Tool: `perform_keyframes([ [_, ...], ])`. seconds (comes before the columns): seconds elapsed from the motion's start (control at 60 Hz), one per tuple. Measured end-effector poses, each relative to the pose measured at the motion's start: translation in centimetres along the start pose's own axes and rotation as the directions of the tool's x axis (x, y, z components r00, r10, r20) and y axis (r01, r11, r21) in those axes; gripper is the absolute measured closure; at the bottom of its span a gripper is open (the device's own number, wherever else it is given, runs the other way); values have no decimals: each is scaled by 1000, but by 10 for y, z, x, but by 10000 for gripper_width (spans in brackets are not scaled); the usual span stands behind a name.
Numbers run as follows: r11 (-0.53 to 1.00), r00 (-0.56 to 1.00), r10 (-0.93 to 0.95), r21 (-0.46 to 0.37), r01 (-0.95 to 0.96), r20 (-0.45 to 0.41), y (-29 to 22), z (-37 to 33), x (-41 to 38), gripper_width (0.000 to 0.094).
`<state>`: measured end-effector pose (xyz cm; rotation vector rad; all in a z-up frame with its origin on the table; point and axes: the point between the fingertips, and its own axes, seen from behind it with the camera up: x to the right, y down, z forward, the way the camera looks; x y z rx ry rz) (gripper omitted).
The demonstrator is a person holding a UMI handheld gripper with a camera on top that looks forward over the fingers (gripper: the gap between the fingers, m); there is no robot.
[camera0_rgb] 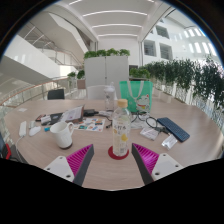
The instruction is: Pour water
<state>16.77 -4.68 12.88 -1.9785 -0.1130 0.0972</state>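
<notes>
While the gripper (pixel 113 160) sits spread wide with nothing pinched, the water bottle (pixel 120 128) stands upright on a red coaster (pixel 118 153) on the worktop (pixel 110 172), just ahead of the fingers and centred between their pink pads (pixel 80 157). White cup (pixel 64 135) to its left, glasses (pixel 150 124) and a dark blue case (pixel 173 128) to its right.

On my feed the gripper (pixel 118 160) shows two black fingers, at seven and five o'clock. Each carries a magenta pad (pixel 80 157) on its inner face, wedge-shaped and ridged. A white block sits outside each finger.
</notes>
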Motion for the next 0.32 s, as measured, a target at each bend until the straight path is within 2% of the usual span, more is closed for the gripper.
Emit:
perform_keyframes([
  [0.15,999,997,-19,43,22,-76,-17,-70,-24,101],
  [0.317,997,996,42,74,-36,-82,-33,-134,-70,102],
])
